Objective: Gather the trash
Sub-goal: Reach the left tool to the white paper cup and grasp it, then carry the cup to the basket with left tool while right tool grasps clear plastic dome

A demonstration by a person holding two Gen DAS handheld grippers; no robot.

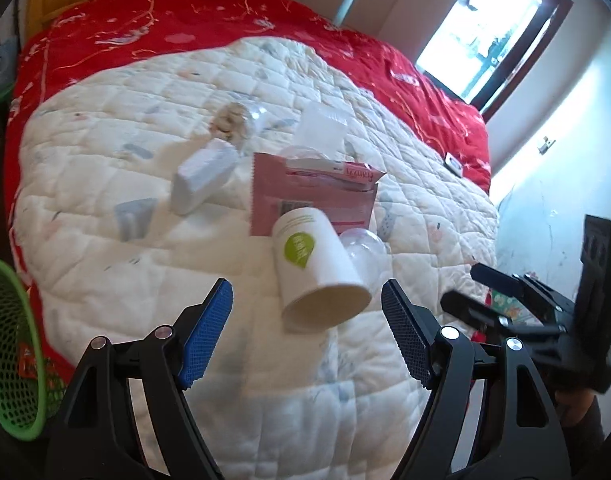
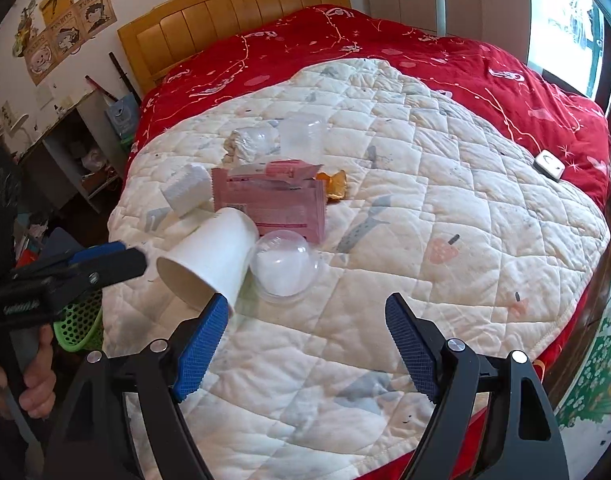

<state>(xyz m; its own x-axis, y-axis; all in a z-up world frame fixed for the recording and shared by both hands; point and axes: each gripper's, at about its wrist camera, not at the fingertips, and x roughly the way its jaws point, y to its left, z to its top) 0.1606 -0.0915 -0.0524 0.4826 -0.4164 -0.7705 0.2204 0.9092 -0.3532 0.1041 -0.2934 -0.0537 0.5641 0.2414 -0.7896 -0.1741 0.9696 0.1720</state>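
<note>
Trash lies on the white quilt (image 1: 105,240) (image 2: 445,240). A white paper cup (image 1: 317,264) (image 2: 213,256) lies on its side, mouth toward me. Beside it is a clear plastic dome lid (image 1: 363,250) (image 2: 285,266). Behind them lie a pink packet (image 1: 317,196) (image 2: 273,204), a white box (image 1: 203,176) (image 2: 187,188), a crumpled clear wrapper (image 1: 237,120) (image 2: 251,142), a clear cup (image 1: 321,130) (image 2: 303,132) and an orange wrapper (image 2: 335,186). My left gripper (image 1: 307,332) (image 2: 113,258) is open, just short of the cup. My right gripper (image 2: 307,346) (image 1: 461,292) is open and empty over the quilt.
A green mesh basket (image 1: 9,344) (image 2: 79,324) sits low at the bed's left edge. A red bedspread (image 2: 385,48) covers the bed, with a small white device (image 2: 549,166) at its right. A wooden headboard (image 2: 233,8), a cluttered desk (image 2: 65,152) and a window (image 1: 485,28) surround it.
</note>
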